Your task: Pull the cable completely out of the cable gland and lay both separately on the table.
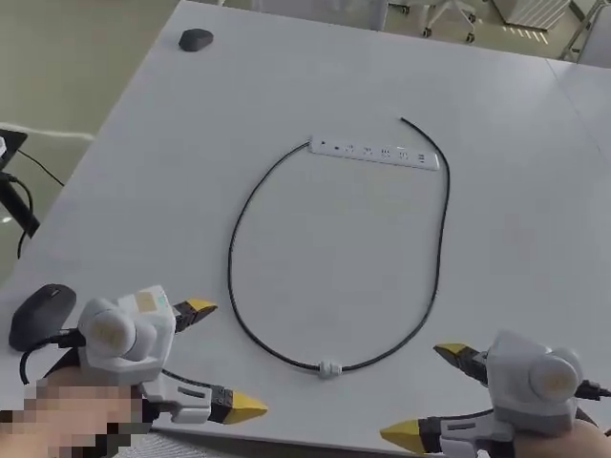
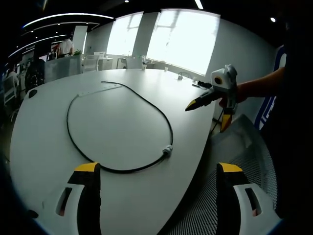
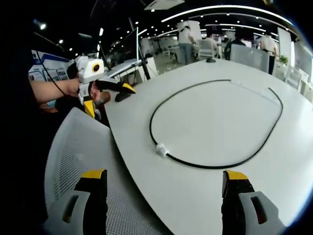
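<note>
A long black cable (image 1: 441, 229) lies in a wide loop on the white table (image 1: 344, 229). A small white cable gland (image 1: 329, 368) sits threaded on it at the near end of the loop, also seen in the left gripper view (image 2: 167, 150) and the right gripper view (image 3: 160, 149). My left gripper (image 1: 227, 359) hovers open at the table's near left edge, left of the gland. My right gripper (image 1: 430, 393) is open at the near right edge, right of the gland. Neither touches the cable.
A white power strip (image 1: 374, 153) lies at the far end of the loop. A dark mouse (image 1: 196, 39) rests at the far left, another mouse (image 1: 40, 315) at the near left edge. A mesh chair (image 3: 83, 152) stands below the table edge. People stand in the room's background.
</note>
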`<state>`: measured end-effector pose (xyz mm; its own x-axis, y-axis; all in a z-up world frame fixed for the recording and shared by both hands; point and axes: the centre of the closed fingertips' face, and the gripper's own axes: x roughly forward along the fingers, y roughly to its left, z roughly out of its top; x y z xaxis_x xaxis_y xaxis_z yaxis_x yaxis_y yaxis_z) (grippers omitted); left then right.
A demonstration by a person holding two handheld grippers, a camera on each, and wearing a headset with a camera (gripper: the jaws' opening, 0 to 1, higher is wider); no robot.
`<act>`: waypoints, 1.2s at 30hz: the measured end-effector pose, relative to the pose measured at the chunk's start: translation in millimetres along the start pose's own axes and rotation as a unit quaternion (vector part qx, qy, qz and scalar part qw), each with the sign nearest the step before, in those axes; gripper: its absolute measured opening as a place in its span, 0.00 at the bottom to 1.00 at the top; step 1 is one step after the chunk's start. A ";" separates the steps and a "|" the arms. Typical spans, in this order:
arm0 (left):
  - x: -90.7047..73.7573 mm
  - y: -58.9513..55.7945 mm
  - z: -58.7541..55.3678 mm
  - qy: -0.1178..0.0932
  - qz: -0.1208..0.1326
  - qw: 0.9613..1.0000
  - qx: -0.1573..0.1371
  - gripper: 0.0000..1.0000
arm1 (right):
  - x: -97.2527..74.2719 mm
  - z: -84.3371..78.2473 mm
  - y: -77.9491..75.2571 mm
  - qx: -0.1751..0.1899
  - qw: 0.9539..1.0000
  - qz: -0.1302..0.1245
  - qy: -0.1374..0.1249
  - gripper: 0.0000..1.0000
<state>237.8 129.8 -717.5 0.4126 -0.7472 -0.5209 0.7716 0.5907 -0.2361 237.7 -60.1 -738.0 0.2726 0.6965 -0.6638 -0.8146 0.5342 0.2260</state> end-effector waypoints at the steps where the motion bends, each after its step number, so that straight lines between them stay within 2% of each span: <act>1: 0.2 0.0 0.3 0.000 0.000 1.000 0.000 0.99 | 0.4 0.6 -0.6 -0.002 1.000 0.000 0.000 0.99; 20: 6.9 9.0 -3.7 0.012 0.017 1.000 0.002 0.98 | 22.1 17.3 -2.0 -0.044 0.999 0.025 0.013 0.94; 28: 7.3 10.4 -9.2 0.017 0.019 1.000 -0.004 0.98 | 34.8 21.3 1.2 -0.071 0.996 0.038 0.030 0.86; 36: 7.2 10.1 -10.7 0.014 0.016 1.000 -0.008 0.97 | 45.9 22.9 3.5 -0.090 0.994 0.049 0.045 0.78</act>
<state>243.4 133.6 -732.4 0.4230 -0.7193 -0.5511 0.7503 0.6191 -0.2321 259.1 -15.2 -751.4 0.1460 0.6909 -0.7081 -0.9158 0.3651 0.1674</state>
